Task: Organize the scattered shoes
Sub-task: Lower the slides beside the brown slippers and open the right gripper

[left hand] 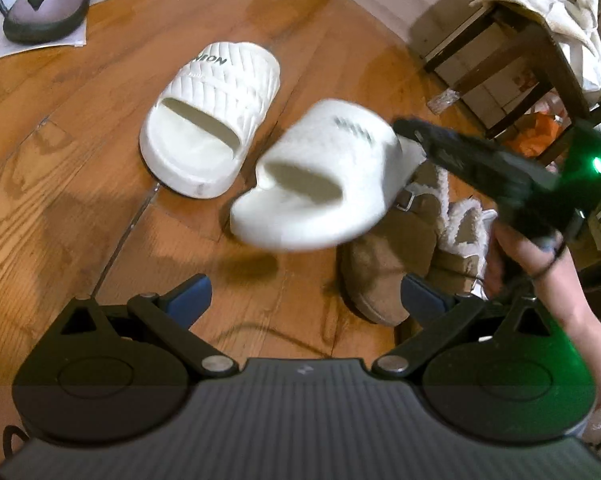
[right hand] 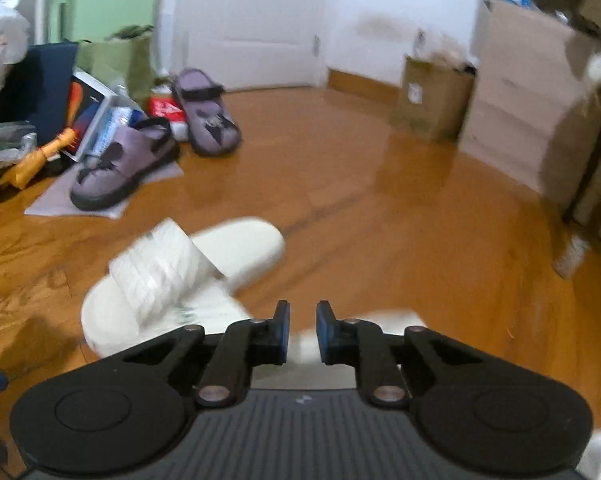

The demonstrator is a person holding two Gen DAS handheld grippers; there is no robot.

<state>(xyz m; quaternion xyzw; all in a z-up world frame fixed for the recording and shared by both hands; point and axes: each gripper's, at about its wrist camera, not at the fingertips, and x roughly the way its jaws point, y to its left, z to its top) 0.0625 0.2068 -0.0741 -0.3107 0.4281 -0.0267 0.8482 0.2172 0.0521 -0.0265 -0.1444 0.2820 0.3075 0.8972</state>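
One white slide (left hand: 212,120) lies flat on the wood floor; in the right wrist view it is blurred, left of my fingers (right hand: 172,280). Its mate, a second white slide (left hand: 320,176), hangs tilted above the floor over its own shadow. My right gripper (left hand: 408,130) comes in from the right and is shut on this slide's far edge. In its own view the right gripper (right hand: 302,328) stands nearly closed with the held slide (right hand: 392,316) showing white between and under the pads. My left gripper (left hand: 306,296) is open and empty, short of the lifted slide.
A tan fleece-lined boot (left hand: 388,264) lies just right of my left gripper. Two purple shoes (right hand: 120,164) (right hand: 208,112) sit by clutter at the left wall. Cardboard boxes (right hand: 532,92) line the right side. A wooden stool (left hand: 532,64) draped with cloth stands at the far right.
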